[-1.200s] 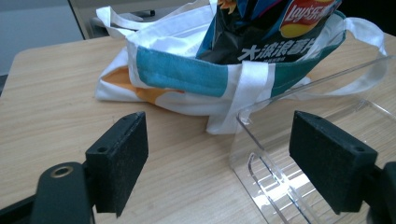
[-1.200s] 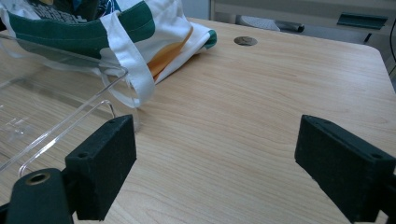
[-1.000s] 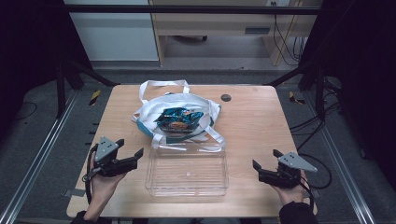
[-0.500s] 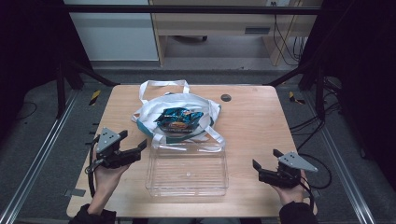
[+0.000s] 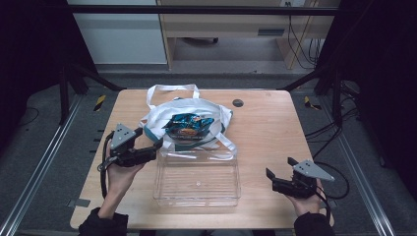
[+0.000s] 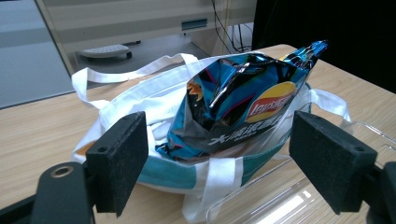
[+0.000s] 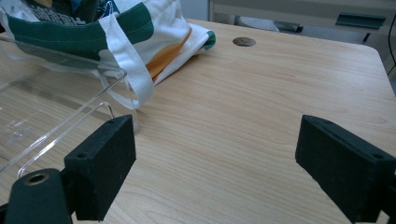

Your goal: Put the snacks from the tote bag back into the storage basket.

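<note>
A white tote bag [image 5: 162, 120] with green trim lies on the table's far middle, a blue crisp packet [image 5: 188, 125] sticking out of its mouth. Just in front of it sits an empty clear plastic bin [image 5: 196, 178]. My left gripper [image 5: 156, 146] is open, hovering at the bag's left front corner; in the left gripper view its jaws frame the crisp packet [image 6: 238, 105] and the bag [image 6: 154, 100]. My right gripper [image 5: 275, 178] is open near the table's front right, right of the bin, with bare table between its jaws; the bag [image 7: 140, 28] and the bin [image 7: 51, 121] lie to its left.
A small dark round hole [image 5: 238, 103] marks the wooden table [image 5: 275, 132] behind the bag's right side. Black frame posts stand at the table's far corners. Cables trail on the floor at the right.
My left gripper has moved forward and right, from the table's left front up to the bag's corner. The right gripper has stayed put.
</note>
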A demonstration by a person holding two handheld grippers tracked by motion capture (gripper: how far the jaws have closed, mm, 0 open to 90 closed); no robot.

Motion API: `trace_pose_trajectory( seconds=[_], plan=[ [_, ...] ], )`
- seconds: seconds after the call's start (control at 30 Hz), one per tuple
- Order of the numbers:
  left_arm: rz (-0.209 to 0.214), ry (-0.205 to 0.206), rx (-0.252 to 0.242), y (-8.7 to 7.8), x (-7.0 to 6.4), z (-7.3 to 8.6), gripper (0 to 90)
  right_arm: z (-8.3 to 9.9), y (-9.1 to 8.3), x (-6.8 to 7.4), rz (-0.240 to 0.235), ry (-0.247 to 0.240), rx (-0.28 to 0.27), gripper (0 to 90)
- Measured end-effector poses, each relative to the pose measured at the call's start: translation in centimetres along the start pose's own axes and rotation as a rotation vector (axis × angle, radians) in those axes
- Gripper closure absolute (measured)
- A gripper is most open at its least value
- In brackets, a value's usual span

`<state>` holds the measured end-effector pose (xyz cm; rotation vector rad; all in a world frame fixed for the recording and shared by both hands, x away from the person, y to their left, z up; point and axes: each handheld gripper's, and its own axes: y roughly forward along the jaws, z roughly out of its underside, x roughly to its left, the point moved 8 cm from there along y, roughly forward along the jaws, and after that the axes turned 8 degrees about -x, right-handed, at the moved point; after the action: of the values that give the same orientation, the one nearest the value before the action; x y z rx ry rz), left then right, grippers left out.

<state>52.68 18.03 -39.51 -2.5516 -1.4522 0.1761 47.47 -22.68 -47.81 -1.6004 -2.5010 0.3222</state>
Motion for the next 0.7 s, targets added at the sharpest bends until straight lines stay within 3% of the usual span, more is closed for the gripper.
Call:
trace_pose_trajectory(
  seconds=[0.33, 0.7],
  plan=[
    [0.017, 0.026, 0.03, 1.9, -0.5, 0.0, 19.3, 0.1, 0.0, -0.1, 0.002, 0.001, 0.001, 12.4],
    [0.032, 0.023, 0.056, 3.9, -0.4, 0.2, 24.7, 0.1, 0.1, -0.1, 0.004, -0.002, 0.004, 12.4]
  ],
)
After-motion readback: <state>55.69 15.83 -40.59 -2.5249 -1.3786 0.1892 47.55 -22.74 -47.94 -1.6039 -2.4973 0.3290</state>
